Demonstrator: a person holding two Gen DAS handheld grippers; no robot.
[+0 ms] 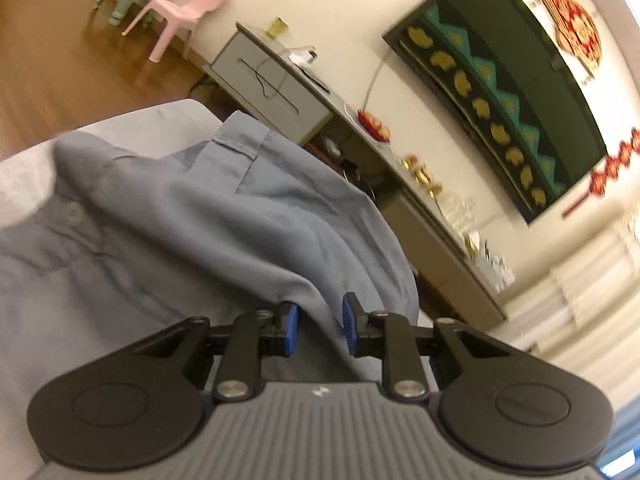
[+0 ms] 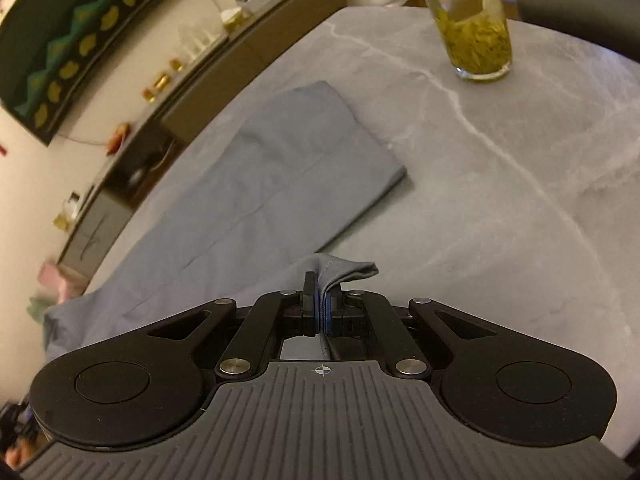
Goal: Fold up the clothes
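Note:
A grey-blue button shirt (image 1: 208, 216) lies on the grey marble table (image 2: 500, 168), its collar and a button toward the left in the left wrist view. My left gripper (image 1: 318, 326) is open, with a raised fold of the shirt lying between its blue pads. In the right wrist view the shirt (image 2: 280, 176) stretches away as a flat folded strip. My right gripper (image 2: 322, 306) is shut on a pinched edge of the shirt, a small flap sticking out to the right of the fingers.
A glass of green tea (image 2: 472, 24) stands on the table at the far right. A long low cabinet (image 1: 420, 200) with small items runs along the wall under a dark screen (image 1: 512, 92). Pink (image 1: 184, 12) and green chairs stand on the wooden floor.

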